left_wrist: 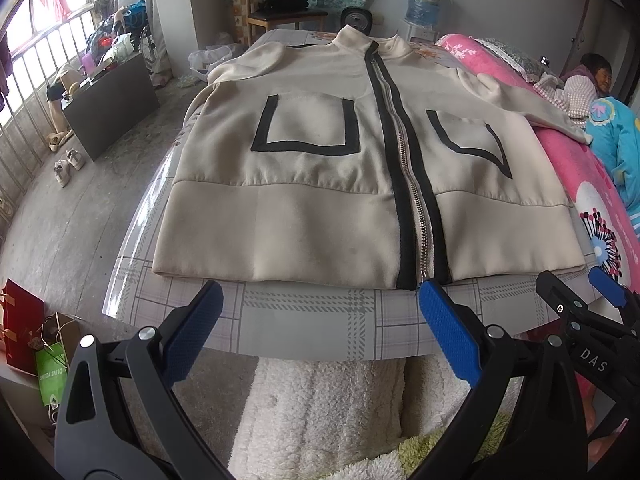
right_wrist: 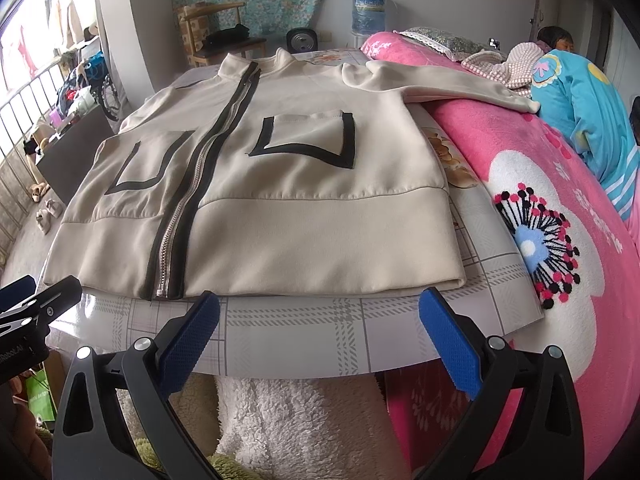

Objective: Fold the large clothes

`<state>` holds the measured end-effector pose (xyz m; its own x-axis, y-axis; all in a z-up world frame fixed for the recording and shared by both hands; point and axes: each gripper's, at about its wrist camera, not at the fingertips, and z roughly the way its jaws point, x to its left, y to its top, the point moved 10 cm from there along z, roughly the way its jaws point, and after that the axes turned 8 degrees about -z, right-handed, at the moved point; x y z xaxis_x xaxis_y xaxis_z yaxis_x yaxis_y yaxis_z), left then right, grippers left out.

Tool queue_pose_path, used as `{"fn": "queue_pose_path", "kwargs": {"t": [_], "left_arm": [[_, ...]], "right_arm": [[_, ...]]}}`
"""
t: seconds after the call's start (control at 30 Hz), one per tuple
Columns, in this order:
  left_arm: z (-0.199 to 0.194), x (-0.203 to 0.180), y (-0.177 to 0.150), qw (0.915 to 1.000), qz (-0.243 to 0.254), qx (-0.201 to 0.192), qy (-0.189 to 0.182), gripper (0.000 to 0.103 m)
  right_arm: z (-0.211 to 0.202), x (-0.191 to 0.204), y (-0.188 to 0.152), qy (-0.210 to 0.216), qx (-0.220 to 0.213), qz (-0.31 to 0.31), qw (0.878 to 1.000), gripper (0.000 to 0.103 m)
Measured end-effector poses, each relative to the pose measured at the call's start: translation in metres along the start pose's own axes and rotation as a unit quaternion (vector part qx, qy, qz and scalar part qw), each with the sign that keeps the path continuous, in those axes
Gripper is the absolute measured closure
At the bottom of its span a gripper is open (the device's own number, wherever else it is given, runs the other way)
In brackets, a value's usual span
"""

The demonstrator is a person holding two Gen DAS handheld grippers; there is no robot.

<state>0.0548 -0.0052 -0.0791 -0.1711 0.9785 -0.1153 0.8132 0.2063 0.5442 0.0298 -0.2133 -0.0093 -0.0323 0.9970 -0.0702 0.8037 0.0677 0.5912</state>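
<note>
A beige zip-up jacket (left_wrist: 320,184) (right_wrist: 280,208) with black trim and two black-edged pockets lies flat, front up, on a checked table (left_wrist: 312,320) (right_wrist: 304,332), hem toward me. Its right sleeve (right_wrist: 448,80) stretches out onto the pink blanket. My left gripper (left_wrist: 320,332) hovers open just short of the hem, left of the zipper's lower end (left_wrist: 422,276). My right gripper (right_wrist: 320,336) is open too, before the hem's right half. Each gripper shows at the edge of the other's view, and both hold nothing.
A bed with a pink flowered blanket (right_wrist: 540,240) borders the table's right side; a person (right_wrist: 560,44) lies at its far end. A fluffy white cover (left_wrist: 328,408) hangs below the table's near edge. A chair (left_wrist: 280,4), water jug (left_wrist: 424,0), dark box (left_wrist: 108,100) and bags (left_wrist: 48,352) stand around.
</note>
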Motion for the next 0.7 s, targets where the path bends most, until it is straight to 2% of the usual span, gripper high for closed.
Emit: {"fn": "queue_pose_path", "kwargs": {"t": [0.7], "left_arm": [[-0.0038,0.0074,0.0028,1.0,-0.003,-0.001,-0.001,0.008]], "right_arm": [[0.0001,-0.0015,0.0003,0.0,-0.002,-0.002,1.0,0.006]]}}
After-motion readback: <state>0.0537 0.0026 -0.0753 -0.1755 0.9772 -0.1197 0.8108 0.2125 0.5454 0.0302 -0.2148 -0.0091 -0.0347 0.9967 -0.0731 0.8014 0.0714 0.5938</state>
